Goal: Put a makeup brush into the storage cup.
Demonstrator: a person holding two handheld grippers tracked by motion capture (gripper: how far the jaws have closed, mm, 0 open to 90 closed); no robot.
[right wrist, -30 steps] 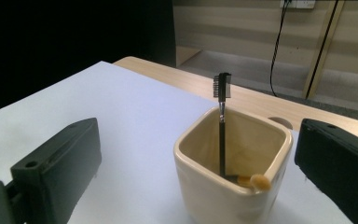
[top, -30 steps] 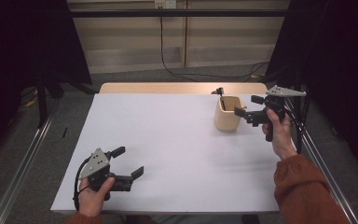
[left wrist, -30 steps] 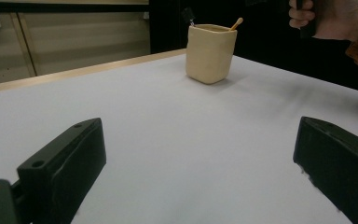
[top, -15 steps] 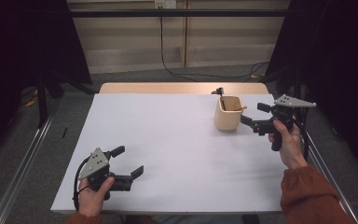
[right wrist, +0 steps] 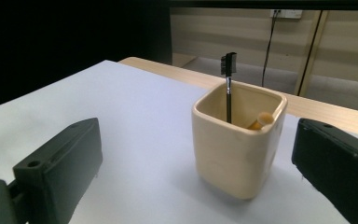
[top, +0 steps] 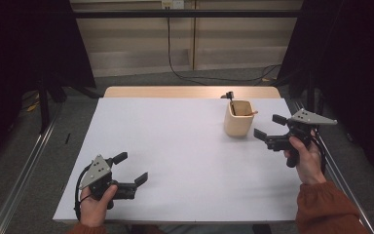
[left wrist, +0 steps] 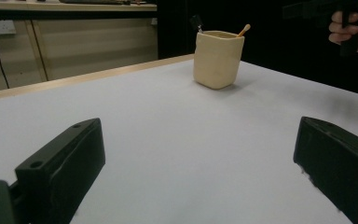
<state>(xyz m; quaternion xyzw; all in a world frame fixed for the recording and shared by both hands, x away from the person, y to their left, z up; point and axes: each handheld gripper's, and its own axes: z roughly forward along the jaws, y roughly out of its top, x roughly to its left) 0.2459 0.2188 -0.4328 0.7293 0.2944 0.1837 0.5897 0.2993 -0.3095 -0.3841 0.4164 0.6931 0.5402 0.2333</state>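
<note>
Right gripper held just right of the cream cup, fingers spread wide, empty, left gripper likewise parted, near-left on the bench.

A white tabletop is spread wide across the middle, with a strip of bare wood along its far edge. Beyond it, pale wall panels, and a black cable drops from a socket up top and trails right along the grey floor. There are dark curtains on the left and on the right. A metal rail runs along the floor at the near left.
</note>
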